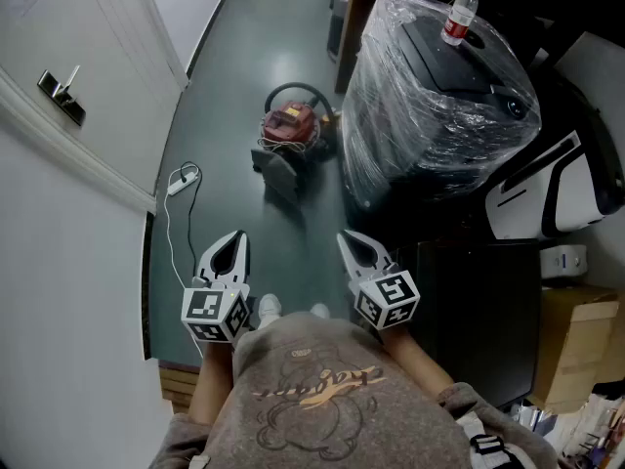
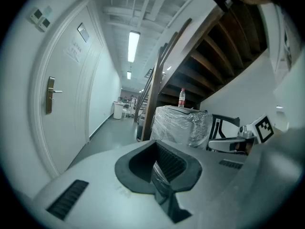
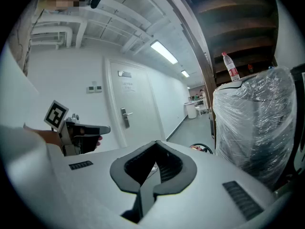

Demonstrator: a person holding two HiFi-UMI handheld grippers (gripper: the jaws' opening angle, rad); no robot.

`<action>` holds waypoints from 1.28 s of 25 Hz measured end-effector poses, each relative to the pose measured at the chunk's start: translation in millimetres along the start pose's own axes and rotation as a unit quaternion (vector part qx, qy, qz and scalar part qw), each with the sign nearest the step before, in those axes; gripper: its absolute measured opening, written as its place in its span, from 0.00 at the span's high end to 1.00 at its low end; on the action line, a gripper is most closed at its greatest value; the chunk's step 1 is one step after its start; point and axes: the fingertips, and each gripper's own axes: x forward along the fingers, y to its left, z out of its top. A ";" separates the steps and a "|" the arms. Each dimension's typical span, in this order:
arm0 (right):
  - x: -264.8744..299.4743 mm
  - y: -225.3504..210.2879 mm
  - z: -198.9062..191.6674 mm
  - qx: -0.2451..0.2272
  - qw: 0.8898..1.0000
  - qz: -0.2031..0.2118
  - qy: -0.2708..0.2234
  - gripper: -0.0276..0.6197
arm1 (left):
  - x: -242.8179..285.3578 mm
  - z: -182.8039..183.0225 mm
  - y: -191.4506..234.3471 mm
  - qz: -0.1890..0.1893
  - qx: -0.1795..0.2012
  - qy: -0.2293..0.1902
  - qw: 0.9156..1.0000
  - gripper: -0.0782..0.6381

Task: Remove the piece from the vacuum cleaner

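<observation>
- Vacuum cleaner point(image 1: 291, 125) sits on the grey-green floor point(image 1: 220, 76), out ahead of the person, well apart from both grippers.
- Left gripper point(image 1: 237, 235) is held low at the person's front. Jaws are drawn together, tips meeting, nothing between them.
- Right gripper point(image 1: 345, 238) is level with the left, just beside it across a gap. Jaws likewise pressed together and empty.
- In the head view the vacuum lies beyond the two sets of fingertips, roughly on the line running forward between them. No contact with either.
- The right gripper view catches a small slice of the vacuum, red body and black hose, past the closed tips and to their right. In the left gripper view it is hidden.
- Vacuum body is red, with a black hose looped in an arc over its far end. A dark grey part point(image 1: 279, 172) juts from the near end, toward the person.
- Its long axis runs roughly away from the person, leaning slightly rightward at the far end: hose loop far, grey part near.
- Which part is the removable piece cannot be told.
- A black bulk wrapped in clear film point(image 1: 430, 115) stands just right of the vacuum, with a water bottle point(image 1: 459, 13) upright on top.
- A white door point(image 1: 68, 37) with a lever handle point(image 1: 61, 92) is at left. A white cable point(image 1: 183, 179) lies on the floor along that side.
</observation>
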 end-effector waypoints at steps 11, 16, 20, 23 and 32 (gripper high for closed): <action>-0.9 -3.9 0.9 -0.003 1.000 0.013 -0.001 0.96 | -2.6 -2.4 -8.7 0.013 -0.001 -0.004 1.000 0.89; -8.7 -8.1 -5.1 0.004 1.000 0.023 -0.006 0.96 | -6.5 -12.2 -15.8 0.019 -0.004 -0.002 1.000 0.89; -8.6 -19.5 -21.4 0.008 1.000 0.019 0.008 0.96 | -0.4 -19.4 -16.2 0.029 -0.011 -0.003 1.000 0.89; -7.8 -22.4 -30.2 0.015 1.000 0.017 0.017 0.96 | 5.7 -20.1 -15.7 0.028 -0.012 0.000 1.000 0.89; 54.4 -34.7 -31.8 0.021 0.999 0.006 0.028 0.96 | 53.3 -12.2 33.0 0.017 -0.003 0.010 1.000 0.89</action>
